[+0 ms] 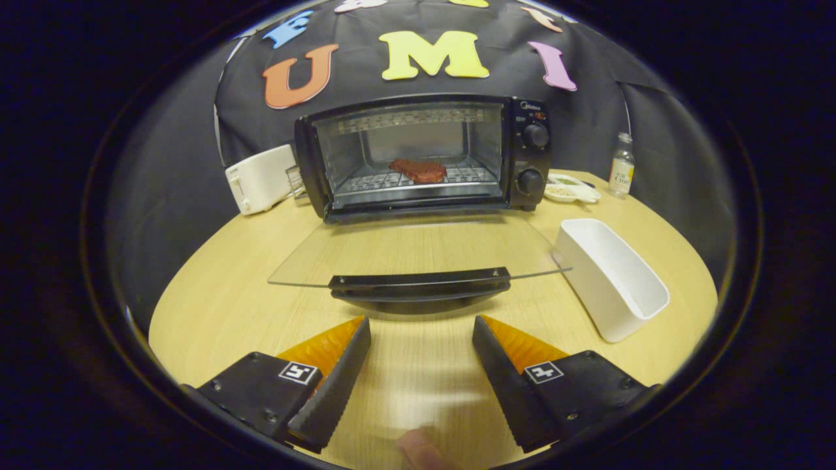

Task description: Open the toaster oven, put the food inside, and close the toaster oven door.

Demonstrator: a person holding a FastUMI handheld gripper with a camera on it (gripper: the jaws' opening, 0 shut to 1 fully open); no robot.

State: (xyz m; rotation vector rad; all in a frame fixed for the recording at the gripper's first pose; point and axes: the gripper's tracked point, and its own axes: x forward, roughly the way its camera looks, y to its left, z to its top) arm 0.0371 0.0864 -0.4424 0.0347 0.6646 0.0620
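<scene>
Now claw agape, food inside.

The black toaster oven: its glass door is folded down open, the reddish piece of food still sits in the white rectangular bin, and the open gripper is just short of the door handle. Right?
Not quite. In the gripper view the reddish piece of food lies on the wire rack inside the black toaster oven, and the white rectangular bin is empty. The glass door is folded down open, and the open gripper is just short of its handle.
</scene>
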